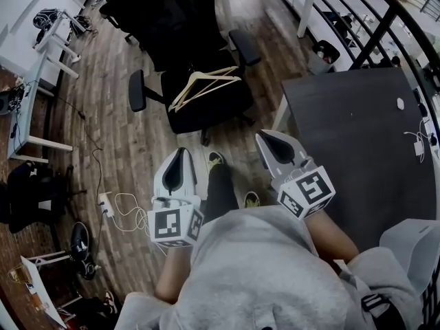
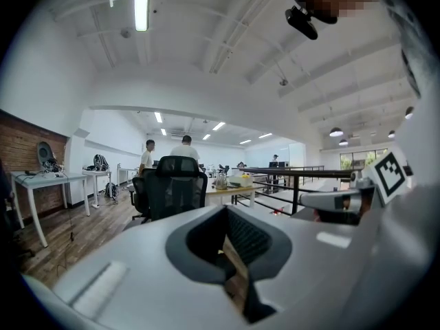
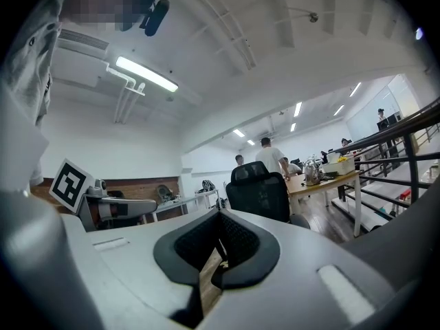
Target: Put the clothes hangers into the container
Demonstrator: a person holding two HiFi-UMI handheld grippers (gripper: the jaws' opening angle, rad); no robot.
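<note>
Wooden clothes hangers (image 1: 204, 86) lie in a loose pile on the seat of a black office chair (image 1: 199, 108), ahead of me. My left gripper (image 1: 180, 152) is held low over the wooden floor, short of the chair, shut with nothing between its pads. My right gripper (image 1: 268, 137) hovers beside the chair's right side, near a dark table's corner, also shut and empty. Both point toward the chair. In the left gripper view the chair (image 2: 173, 184) stands beyond the closed jaws. The right gripper view shows the chair (image 3: 260, 191) too. No container is in view.
A dark table (image 1: 350, 136) fills the right side. A power strip with a cable (image 1: 105, 203) and shoes (image 1: 80, 239) lie on the floor at left. White desks (image 1: 27, 108) line the left. A black railing (image 1: 385, 26) runs at top right. People (image 2: 185, 146) stand far off.
</note>
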